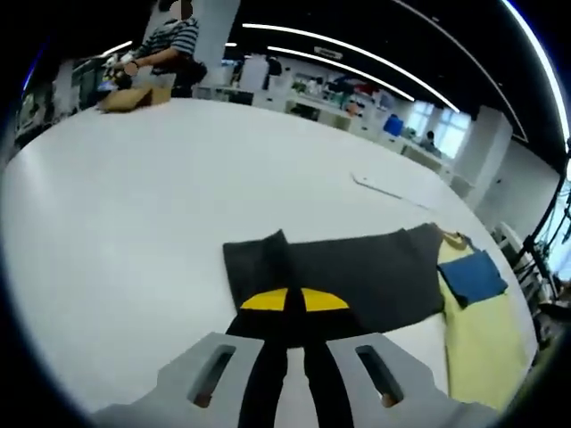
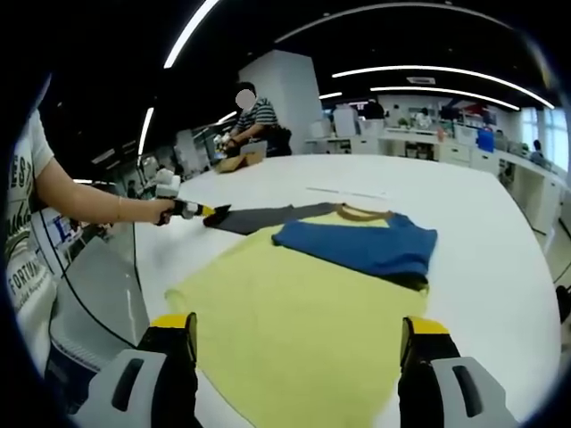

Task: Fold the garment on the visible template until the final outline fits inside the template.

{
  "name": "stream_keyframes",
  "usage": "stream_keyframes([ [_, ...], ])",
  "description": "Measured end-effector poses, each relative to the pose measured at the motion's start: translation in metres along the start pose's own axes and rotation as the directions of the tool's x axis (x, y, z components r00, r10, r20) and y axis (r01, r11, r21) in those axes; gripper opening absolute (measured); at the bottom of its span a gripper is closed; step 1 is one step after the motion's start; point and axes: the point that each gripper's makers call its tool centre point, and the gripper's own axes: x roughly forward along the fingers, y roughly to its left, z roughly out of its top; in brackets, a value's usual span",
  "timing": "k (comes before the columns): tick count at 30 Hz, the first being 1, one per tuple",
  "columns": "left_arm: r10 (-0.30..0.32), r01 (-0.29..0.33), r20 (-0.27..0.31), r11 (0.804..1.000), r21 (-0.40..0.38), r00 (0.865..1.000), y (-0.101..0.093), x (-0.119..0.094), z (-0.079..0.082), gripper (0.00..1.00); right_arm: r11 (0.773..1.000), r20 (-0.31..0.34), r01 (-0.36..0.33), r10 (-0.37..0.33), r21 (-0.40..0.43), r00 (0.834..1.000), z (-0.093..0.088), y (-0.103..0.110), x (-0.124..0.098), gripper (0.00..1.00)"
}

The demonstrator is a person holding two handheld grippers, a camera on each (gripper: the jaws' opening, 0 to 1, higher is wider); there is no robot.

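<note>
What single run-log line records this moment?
left gripper: shut on dark sheet | right gripper: open, above yellow garment | blue piece: on garment | table

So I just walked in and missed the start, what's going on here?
A person is folding a garment on a white table with two handheld grippers. The left gripper is shut on the edge of the dark sheet. The right gripper hangs open over the yellow shirt, where a blue piece lies.

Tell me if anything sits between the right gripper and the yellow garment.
Nothing visible does. The right gripper hangs open over the near edge of the yellow garment; the blue piece lies farther back on it.
</note>
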Motion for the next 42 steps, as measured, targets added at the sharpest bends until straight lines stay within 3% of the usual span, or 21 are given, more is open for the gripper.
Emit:
stream_keyframes([
  [12,-0.040,0.040,0.011,0.999,0.028,0.999,-0.018,-0.006,0.012,0.01,1.000,0.011,-0.005,0.005,0.000,1.000,0.001,0.003,-0.001,0.95],
  [15,-0.067,0.068,0.033,0.997,-0.021,0.997,-0.024,-0.006,0.017,0.01,1.000,0.017,-0.010,0.010,0.002,1.000,0.002,0.004,-0.001,0.96],
  [21,-0.066,0.066,0.026,0.998,0.007,0.997,-0.029,-0.006,0.018,0.01,1.000,0.018,-0.012,0.012,0.007,1.000,0.000,0.005,-0.003,0.97],
  [42,-0.160,0.159,0.008,0.987,0.035,0.987,-0.065,-0.007,0.024,0.01,0.999,0.007,-0.032,0.032,0.010,0.999,-0.008,0.018,0.000,0.97],
])
